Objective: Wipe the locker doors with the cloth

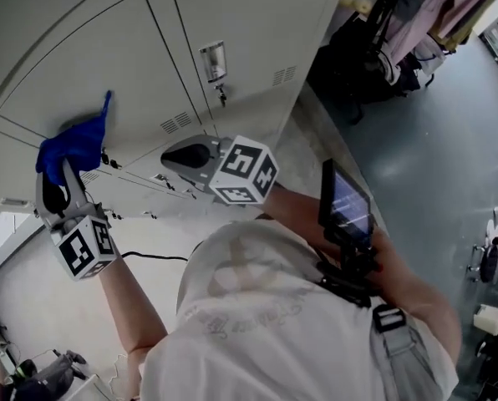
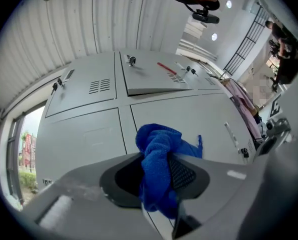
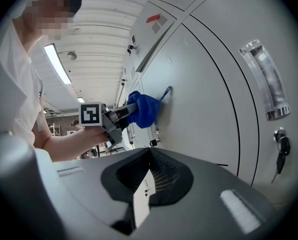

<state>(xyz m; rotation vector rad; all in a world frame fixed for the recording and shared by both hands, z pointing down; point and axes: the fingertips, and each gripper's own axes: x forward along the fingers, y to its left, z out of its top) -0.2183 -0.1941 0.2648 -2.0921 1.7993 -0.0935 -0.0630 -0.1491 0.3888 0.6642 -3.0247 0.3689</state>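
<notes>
1. Left hand-held gripper [image 2: 158, 176] clamps the blue cloth [image 1: 75, 144] against a grey locker door [image 1: 107, 65], upper left of the head view.
2. Right hand-held gripper [image 3: 149, 154]: jaws together, empty.
3. Shirt print [image 1: 232, 320]: unreadable.

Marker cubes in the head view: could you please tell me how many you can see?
2. One cube sits at the lower left, below the blue cloth; the other cube is near the middle, in front of the locker doors. None seems hidden.

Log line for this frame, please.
left gripper: shut on cloth | cloth: against locker door | right gripper: shut, empty
</notes>
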